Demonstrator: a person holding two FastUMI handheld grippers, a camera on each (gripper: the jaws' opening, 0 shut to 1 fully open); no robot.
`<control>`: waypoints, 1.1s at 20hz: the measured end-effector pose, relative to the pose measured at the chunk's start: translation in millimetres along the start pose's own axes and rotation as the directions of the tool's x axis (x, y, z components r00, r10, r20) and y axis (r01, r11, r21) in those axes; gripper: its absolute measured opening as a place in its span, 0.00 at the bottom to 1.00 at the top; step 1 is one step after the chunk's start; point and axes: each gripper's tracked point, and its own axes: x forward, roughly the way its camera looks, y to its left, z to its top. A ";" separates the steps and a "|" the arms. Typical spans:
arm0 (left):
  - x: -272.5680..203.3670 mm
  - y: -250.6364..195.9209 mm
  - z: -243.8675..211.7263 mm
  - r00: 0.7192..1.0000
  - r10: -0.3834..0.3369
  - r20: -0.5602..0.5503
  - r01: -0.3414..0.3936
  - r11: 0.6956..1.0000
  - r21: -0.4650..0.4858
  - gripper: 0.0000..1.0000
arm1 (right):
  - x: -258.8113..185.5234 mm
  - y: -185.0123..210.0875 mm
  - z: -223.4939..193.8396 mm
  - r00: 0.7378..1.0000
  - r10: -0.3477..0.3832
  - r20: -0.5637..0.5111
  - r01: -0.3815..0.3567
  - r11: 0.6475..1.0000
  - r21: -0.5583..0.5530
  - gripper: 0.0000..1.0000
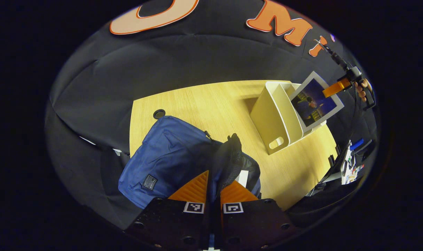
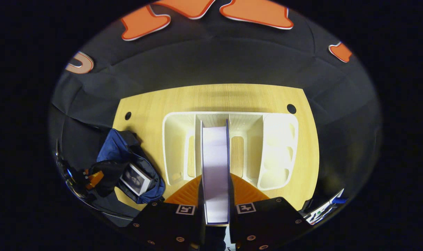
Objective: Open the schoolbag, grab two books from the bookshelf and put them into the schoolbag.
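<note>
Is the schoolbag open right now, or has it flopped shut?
Open. The left gripper pinches the schoolbag's flap upward, and the right gripper view shows one book already sitting inside its gaping mouth.

Matt cloth schoolbag, wood-grain table

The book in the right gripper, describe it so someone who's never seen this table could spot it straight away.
Start at the wooden table and find the white bookshelf standing on it. Just above that shelf's compartments a book is clamped between the jaws of the right gripper. Its cover is dark blue with a white border, and unlike the other book, tucked into the open blue schoolbag, it is held in the air.
</note>
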 end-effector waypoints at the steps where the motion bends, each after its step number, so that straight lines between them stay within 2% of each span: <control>1: -0.3 -0.7 -0.5 1.000 -0.002 0.001 0.002 1.000 0.000 0.06 | -10.9 -1.1 0.5 1.000 0.005 0.019 -0.005 1.000 0.002 0.28; 7: -2.7 -0.2 -2.8 1.000 -0.006 0.007 0.006 1.000 0.001 0.06 | -75.2 -9.6 -14.0 0.991 0.075 0.111 -0.081 0.996 0.046 0.28; 10: -7.4 -0.2 -1.2 1.000 -0.002 0.006 0.002 1.000 0.008 0.06 | -95.6 -19.6 -23.5 0.982 0.098 0.162 -0.112 0.990 0.081 0.27; 12: -5.9 -2.5 -0.2 1.000 -0.002 0.004 0.002 1.000 0.017 0.06 | -104.3 -15.5 -27.8 0.972 0.138 0.191 -0.160 0.981 0.107 0.28; 15: -7.4 -5.0 1.3 1.000 -0.001 -0.004 0.001 0.999 0.048 0.06 | -106.4 1.2 -38.0 0.954 0.210 0.215 -0.243 0.960 0.136 0.28; 19: -9.1 -3.7 5.6 1.000 0.010 -0.014 -0.009 0.997 0.082 0.06 | -95.1 42.6 -50.3 0.917 0.336 0.217 -0.373 0.914 0.161 0.27; 20: -10.3 -2.7 6.6 1.000 0.012 -0.015 -0.011 0.996 0.092 0.06 | -90.5 54.0 -52.0 0.908 0.359 0.216 -0.396 0.904 0.162 0.31; 21: -11.2 -3.3 7.3 1.000 0.014 -0.012 -0.012 0.995 0.098 0.06 | -87.1 64.0 -53.7 0.899 0.381 0.216 -0.418 0.894 0.163 0.27; 22: -11.4 -5.0 7.1 1.000 0.010 -0.014 -0.009 0.995 0.100 0.06 | -83.9 73.6 -55.6 0.890 0.403 0.212 -0.439 0.884 0.163 0.28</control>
